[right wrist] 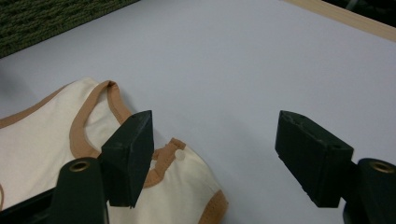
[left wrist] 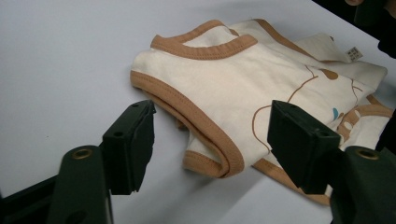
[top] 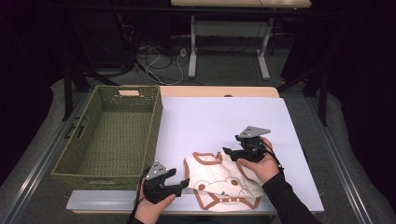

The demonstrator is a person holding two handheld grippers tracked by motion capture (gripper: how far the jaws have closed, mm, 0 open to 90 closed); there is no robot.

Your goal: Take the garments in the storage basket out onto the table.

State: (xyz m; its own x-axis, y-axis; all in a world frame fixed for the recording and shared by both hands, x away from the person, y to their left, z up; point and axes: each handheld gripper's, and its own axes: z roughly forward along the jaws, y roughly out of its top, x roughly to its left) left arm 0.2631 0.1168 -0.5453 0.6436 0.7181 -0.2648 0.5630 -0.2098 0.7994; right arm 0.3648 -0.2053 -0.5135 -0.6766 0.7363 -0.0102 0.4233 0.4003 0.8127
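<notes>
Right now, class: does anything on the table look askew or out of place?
Yes. The cream garment lies rumpled near the table's front edge, its brown-trimmed side folded under and a label flipped out. The green basket sits square.

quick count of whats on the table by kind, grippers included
hand-held gripper: 2 (left, right), both open
baby bodysuit: 1, cream with brown trim, folded
basket: 1, green woven
total: 4

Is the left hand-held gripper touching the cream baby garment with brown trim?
Apart. The left gripper view shows the left hand-held gripper open, table visible between its pads and the cream baby garment.
</notes>
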